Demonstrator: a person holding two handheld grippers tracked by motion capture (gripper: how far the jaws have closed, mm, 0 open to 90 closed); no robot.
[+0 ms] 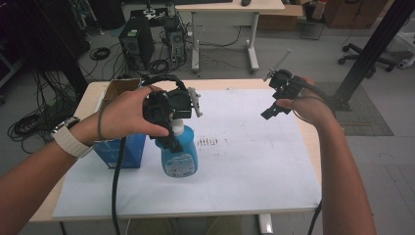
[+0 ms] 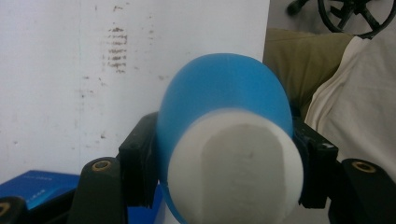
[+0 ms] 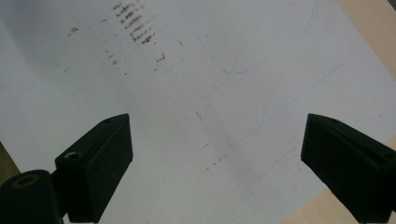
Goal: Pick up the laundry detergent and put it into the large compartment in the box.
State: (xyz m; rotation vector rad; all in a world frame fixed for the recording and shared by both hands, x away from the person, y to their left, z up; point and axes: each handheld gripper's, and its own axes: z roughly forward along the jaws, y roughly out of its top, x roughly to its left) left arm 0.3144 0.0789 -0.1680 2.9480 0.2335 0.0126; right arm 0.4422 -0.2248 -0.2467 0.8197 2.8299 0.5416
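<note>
— What's in hand?
— My left gripper (image 1: 172,128) clamps the blue bottle (image 1: 180,155) near its white cap, above the white sheet (image 1: 244,161) beside the blue box (image 1: 120,149).
— Next?
— Probably set it down steadily; my right gripper (image 1: 280,100) hangs wide open, empty.

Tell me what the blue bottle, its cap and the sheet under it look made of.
Blue bottle: likely plastic, smooth with a slight sheen and a printed label. Cap: white, matte, probably plastic; the left hand-held gripper clamps the bottle just below it. Sheet: looks like thin white paper or card, flat and matte, with brown smudges and faint pen lines.
</note>
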